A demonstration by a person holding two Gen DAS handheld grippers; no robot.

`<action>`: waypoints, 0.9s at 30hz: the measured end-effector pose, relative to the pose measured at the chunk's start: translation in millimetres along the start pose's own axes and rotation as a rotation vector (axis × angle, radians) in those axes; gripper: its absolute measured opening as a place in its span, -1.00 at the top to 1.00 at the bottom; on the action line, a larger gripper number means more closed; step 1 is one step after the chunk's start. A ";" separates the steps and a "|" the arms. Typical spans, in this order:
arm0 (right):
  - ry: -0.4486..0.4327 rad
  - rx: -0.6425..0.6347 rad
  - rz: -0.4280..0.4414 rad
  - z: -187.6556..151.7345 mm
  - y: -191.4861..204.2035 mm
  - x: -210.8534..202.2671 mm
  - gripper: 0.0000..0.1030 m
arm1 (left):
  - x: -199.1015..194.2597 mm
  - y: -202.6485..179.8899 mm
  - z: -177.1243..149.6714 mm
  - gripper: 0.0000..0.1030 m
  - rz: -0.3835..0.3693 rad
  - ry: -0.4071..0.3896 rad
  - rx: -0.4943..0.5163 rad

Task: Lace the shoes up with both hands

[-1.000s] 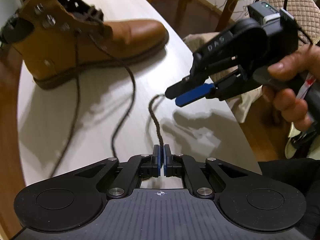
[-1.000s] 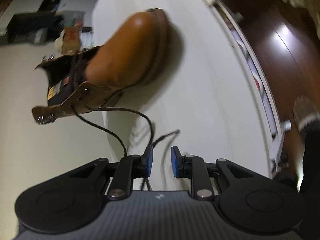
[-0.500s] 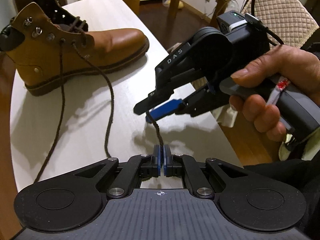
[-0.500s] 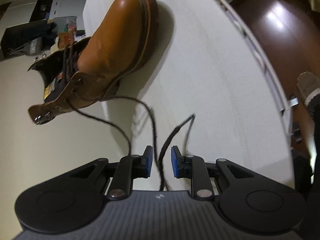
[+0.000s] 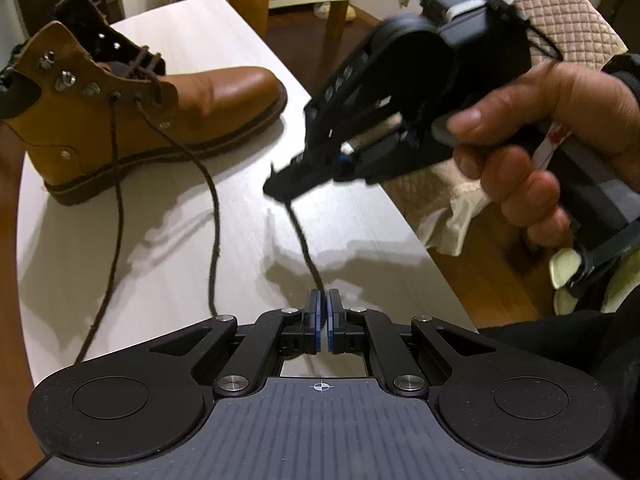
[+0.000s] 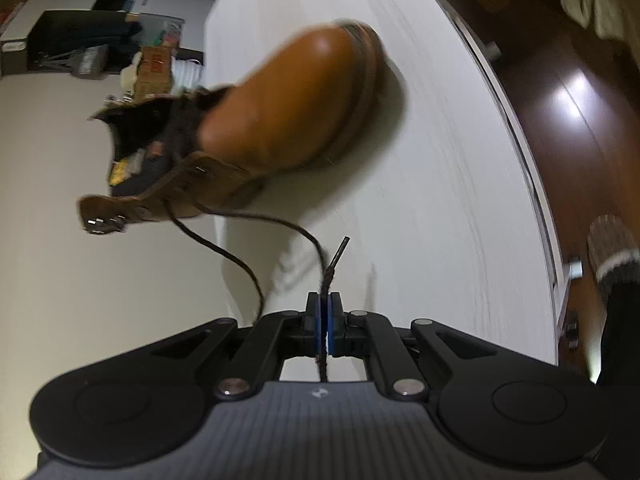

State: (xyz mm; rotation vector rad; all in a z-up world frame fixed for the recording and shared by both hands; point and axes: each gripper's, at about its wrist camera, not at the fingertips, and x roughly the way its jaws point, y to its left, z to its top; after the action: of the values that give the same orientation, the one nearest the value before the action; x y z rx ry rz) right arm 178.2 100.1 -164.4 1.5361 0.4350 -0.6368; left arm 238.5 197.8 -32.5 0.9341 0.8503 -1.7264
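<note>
The left gripper (image 5: 322,312) is clenched on a dark brown lace (image 5: 301,236) low over a pale table (image 5: 168,248), the cord running up from its blue pads to the right gripper (image 5: 280,192), which a hand (image 5: 552,140) holds just above. The right gripper is also clamped on that lace, the stiff tip (image 6: 339,249) poking out past its closed fingers. Beyond them, a tan leather boot (image 5: 132,120) stands upright on the table, two loose strands trailing from its eyelets toward the grippers.
</note>
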 end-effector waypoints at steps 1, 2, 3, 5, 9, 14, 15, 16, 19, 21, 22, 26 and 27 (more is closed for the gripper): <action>-0.020 -0.027 0.001 3.4 7.3 -6.6 0.93 | -2.5 1.2 0.4 0.94 0.001 -0.003 -0.005; -0.035 -0.055 0.003 7.4 14.9 -11.7 0.93 | -3.3 1.7 0.7 0.94 0.002 -0.005 -0.007; -0.040 -0.087 0.009 13.1 23.5 -13.0 0.93 | -9.8 4.9 3.3 0.93 0.012 -0.031 -0.016; -0.048 -0.152 0.020 24.4 40.7 -15.6 0.93 | -23.6 11.6 8.8 0.93 0.033 -0.087 -0.036; -0.066 -0.282 0.042 47.1 75.2 -20.8 0.93 | -63.3 29.4 40.6 0.93 0.147 -0.216 -0.036; -0.066 -0.411 0.078 75.0 112.5 -21.6 0.92 | -97.2 51.7 95.1 0.93 0.332 -0.265 0.072; -0.053 -0.418 0.090 80.2 116.6 -18.4 0.92 | -99.5 55.2 101.3 0.92 0.345 -0.263 0.080; -0.041 -0.425 0.103 85.4 120.6 -15.2 0.92 | -101.3 62.3 112.8 0.92 0.363 -0.255 0.084; -0.014 -0.434 0.121 96.6 127.9 -6.9 0.92 | -99.5 77.4 142.0 0.78 0.406 -0.212 0.122; 0.011 -0.425 0.139 107.1 133.1 3.9 0.92 | -99.3 84.3 152.9 0.75 0.427 -0.185 0.163; 0.018 -0.415 0.140 109.5 133.8 8.1 0.92 | -97.5 90.3 159.5 0.74 0.450 -0.164 0.215; 0.051 -0.343 0.143 115.5 130.5 23.3 0.92 | -79.5 107.4 173.2 0.62 0.436 -0.100 0.291; 0.064 -0.318 0.144 116.3 128.8 28.5 0.92 | -72.6 113.6 175.8 0.61 0.419 -0.083 0.309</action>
State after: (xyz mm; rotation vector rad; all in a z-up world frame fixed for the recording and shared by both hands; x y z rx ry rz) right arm 265.6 -27.8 -81.2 1.2735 0.4471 -0.3862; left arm 327.4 42.8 98.4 1.1430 0.3047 -1.5342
